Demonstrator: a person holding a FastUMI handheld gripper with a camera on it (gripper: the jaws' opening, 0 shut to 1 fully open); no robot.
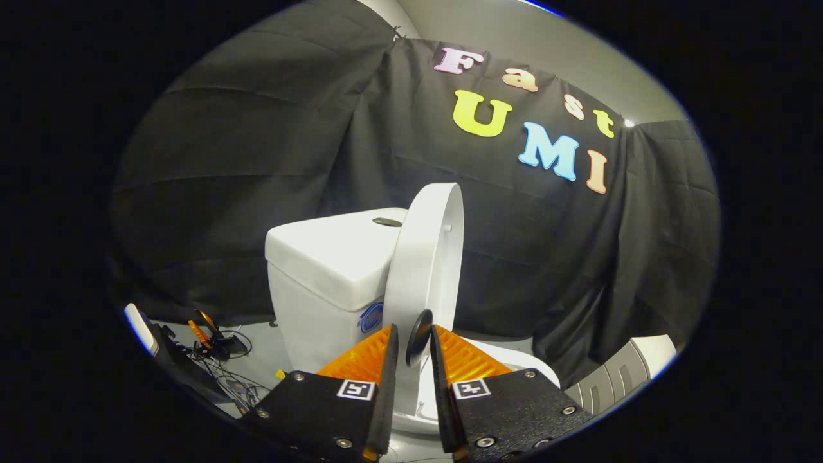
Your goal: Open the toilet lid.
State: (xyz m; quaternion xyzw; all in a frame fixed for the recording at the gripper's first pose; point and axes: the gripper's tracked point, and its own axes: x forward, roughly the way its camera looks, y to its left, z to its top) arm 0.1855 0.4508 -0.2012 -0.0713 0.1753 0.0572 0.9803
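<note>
My gripper (415, 344) has its fingers nearly closed around a small dark knob (419, 337) on the toilet lid (424, 257); whether both press it, I cannot tell. The lid stands almost upright beside the tank (321, 263) — rigid, glossy plastic, likely light and slippery, so the knob is the hold.

The raised toilet lid (424, 257) stood nearly upright directly ahead of the gripper (413, 341), blocking forward travel. A narrow gap remained between the fingers, occupied by a dark disc, possibly a knob (418, 337). The tank (328, 270) obstructed the left side. Cables (215, 366) cluttered the floor farther left.
</note>
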